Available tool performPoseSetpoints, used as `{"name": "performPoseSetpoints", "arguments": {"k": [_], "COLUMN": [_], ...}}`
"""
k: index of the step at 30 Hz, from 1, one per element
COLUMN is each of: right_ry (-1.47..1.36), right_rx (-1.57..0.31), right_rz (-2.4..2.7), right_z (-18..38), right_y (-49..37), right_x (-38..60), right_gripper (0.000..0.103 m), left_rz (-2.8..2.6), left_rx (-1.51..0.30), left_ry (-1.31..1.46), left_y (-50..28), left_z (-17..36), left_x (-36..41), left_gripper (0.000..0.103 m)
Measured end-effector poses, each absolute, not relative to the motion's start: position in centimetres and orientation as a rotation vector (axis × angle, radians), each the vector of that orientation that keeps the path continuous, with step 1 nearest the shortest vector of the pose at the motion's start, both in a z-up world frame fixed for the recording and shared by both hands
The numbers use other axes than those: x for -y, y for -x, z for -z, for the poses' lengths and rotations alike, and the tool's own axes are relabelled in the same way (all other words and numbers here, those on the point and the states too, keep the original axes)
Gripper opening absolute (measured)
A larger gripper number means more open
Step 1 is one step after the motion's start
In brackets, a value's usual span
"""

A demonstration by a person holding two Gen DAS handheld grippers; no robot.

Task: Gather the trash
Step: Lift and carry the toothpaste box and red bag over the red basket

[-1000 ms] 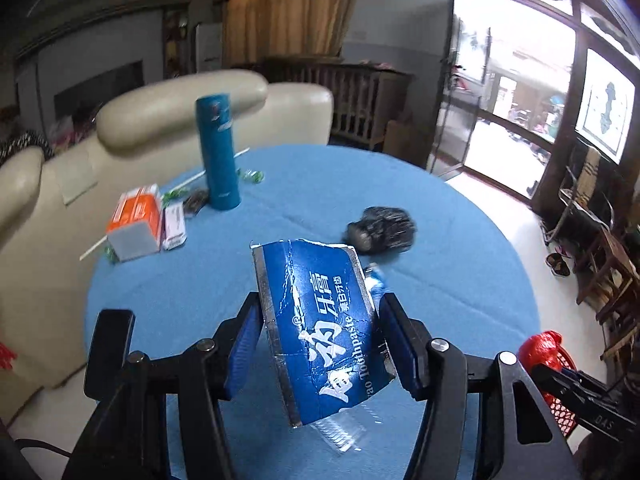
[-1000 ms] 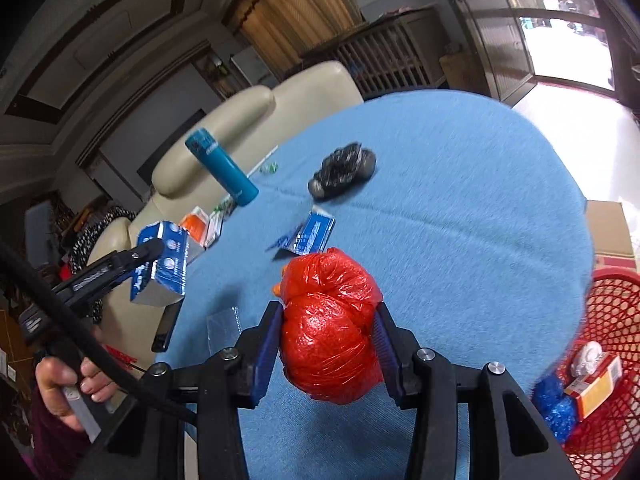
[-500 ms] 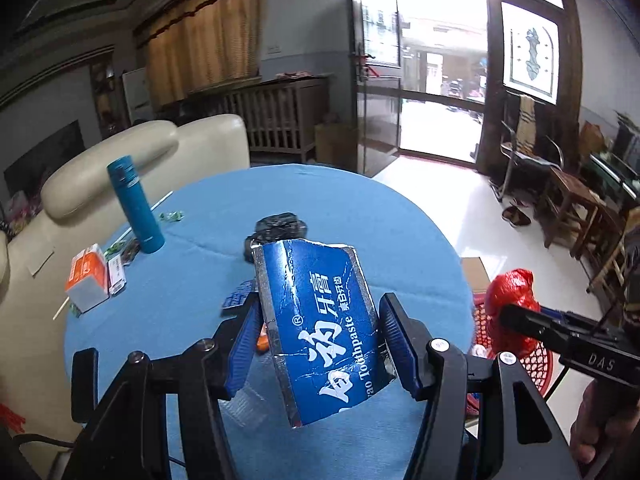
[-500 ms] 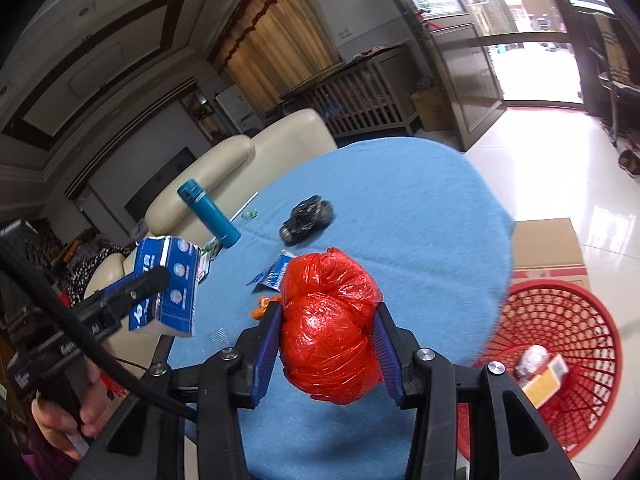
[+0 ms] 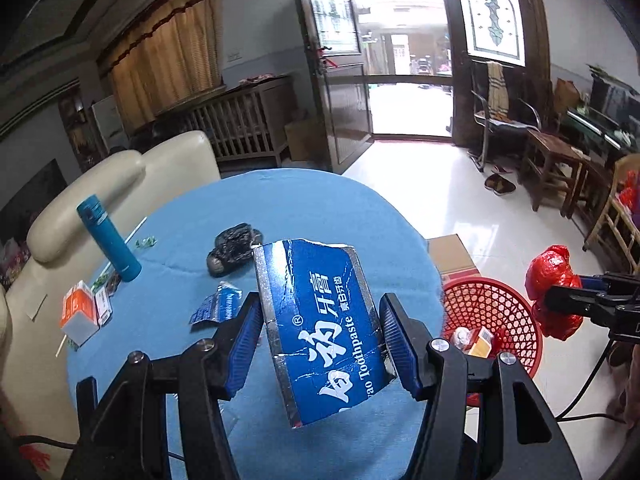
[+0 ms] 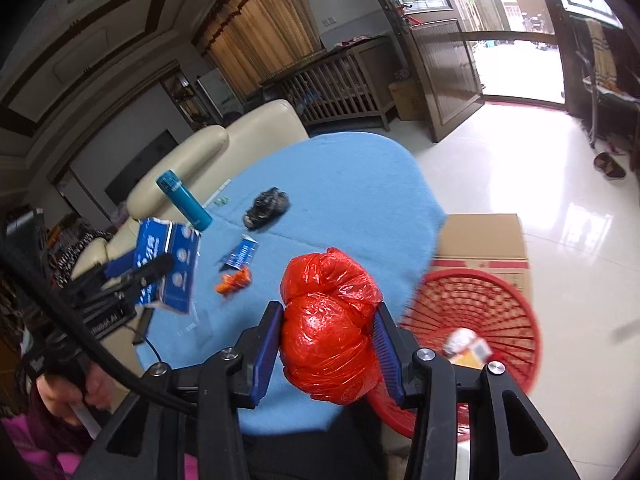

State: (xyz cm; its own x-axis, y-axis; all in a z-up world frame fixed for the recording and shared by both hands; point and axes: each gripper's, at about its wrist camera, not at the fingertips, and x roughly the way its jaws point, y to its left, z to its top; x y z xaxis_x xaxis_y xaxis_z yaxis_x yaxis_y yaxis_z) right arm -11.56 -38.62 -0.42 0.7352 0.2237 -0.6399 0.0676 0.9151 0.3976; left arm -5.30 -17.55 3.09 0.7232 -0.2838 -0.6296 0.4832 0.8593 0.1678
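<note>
My left tongs (image 5: 322, 344) pinch a torn blue toothpaste box (image 5: 320, 328) above the table (image 5: 320, 208); released here, it misses the red basket (image 5: 496, 320) and lands on the cloth. My right tongs (image 6: 328, 344) clamp a red plastic bag (image 6: 328, 324) beside the basket rim; the slick film may slip early. Only the right view shows the orange scrap (image 6: 234, 282).

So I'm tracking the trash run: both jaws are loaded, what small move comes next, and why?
Probably carry the right gripper a little further until its red bag hangs over the red basket, then open. The bag is clamped beside the rim, not above the opening, and the left gripper holds the toothpaste box over the table.
</note>
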Motion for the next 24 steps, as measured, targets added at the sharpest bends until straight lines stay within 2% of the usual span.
{"name": "performPoseSetpoints", "arguments": {"k": [11, 24], "right_ry": [-0.594, -0.665], "right_rx": [-0.750, -0.707], "right_rz": [-0.022, 0.016], "right_z": [4.6, 5.4], "right_y": [14.9, 16.3], "right_x": [43.6, 46.4], "right_gripper": [0.048, 0.048], "left_rz": [0.508, 0.566], "left_rx": [-0.629, -0.644], "left_ry": [-0.459, -0.535], "left_y": [7.7, 8.5], "left_z": [-2.6, -1.0], "left_x": [22.7, 26.8], "left_gripper": [0.061, 0.061]}}
